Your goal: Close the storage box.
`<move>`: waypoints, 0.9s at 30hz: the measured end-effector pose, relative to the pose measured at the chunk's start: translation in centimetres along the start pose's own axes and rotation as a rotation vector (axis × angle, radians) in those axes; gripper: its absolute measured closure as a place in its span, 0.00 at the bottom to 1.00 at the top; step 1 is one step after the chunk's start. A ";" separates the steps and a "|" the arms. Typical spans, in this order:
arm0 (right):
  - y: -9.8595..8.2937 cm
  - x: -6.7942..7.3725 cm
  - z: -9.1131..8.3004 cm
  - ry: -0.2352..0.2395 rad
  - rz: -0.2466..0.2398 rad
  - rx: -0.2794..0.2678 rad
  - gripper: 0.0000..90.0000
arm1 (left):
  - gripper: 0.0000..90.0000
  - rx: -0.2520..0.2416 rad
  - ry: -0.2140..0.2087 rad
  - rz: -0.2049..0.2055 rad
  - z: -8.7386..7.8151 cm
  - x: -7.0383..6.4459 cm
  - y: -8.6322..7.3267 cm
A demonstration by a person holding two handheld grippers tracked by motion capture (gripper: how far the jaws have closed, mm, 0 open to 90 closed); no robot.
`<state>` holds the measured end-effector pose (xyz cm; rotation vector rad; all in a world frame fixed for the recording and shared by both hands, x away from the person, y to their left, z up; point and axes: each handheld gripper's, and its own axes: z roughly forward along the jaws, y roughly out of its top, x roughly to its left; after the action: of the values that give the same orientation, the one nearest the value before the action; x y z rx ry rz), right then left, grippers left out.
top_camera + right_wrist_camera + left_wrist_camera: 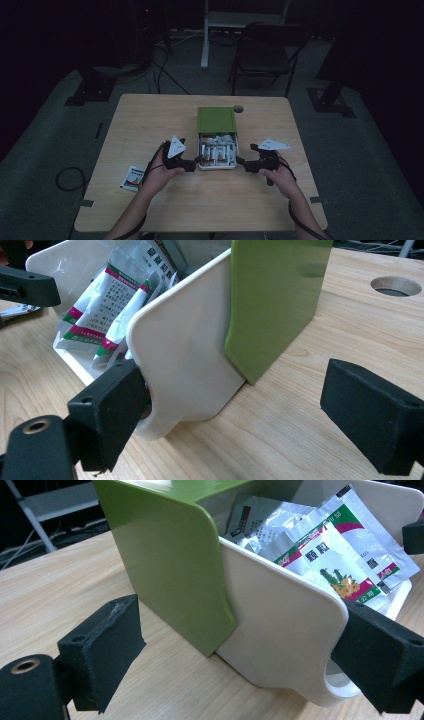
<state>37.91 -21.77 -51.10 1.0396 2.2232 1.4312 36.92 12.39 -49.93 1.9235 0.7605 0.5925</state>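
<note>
A box stands mid-table: a green sleeve [216,120] with a white drawer [218,167] pulled out toward me, holding several green-and-red printed sachets [217,152]. My left gripper [192,163] is open at the drawer's front left corner. In the left gripper view its pads [100,650] straddle the white drawer wall [280,630], and the sachets [335,565] show inside. My right gripper [243,163] is open at the drawer's front right corner. In the right gripper view one pad [112,410] sits against the drawer's front lip [185,365] and the other stands off beside the green sleeve [272,300].
One loose sachet [133,178] lies on the wooden table [150,125] to the left of my left hand. A round cable hole [238,108] is behind the box. A folding chair [265,50] and stands are on the dim floor beyond the table.
</note>
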 end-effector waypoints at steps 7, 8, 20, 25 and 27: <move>0.3 -0.2 0.2 -0.012 0.010 -0.011 0.12 | 0.11 -0.003 0.007 0.003 0.2 0.2 0.4; 0.3 -0.3 0.2 -0.014 0.011 -0.011 0.12 | 0.11 -0.005 0.008 0.001 0.2 0.2 0.4; 0.7 -0.5 0.7 -0.026 0.019 -0.010 0.12 | 0.11 -0.001 0.013 -0.019 0.6 0.7 0.7; 0.8 -0.7 0.7 -0.034 0.025 -0.010 0.12 | 0.11 -0.001 0.012 -0.015 0.8 0.6 0.8; 0.8 -0.7 0.7 -0.035 0.025 -0.009 0.12 | 0.11 -0.001 0.014 -0.014 0.8 0.7 0.8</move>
<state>39.16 -21.61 -50.81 1.0847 2.1852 1.4209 38.13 12.10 -49.50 1.9139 0.7818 0.5981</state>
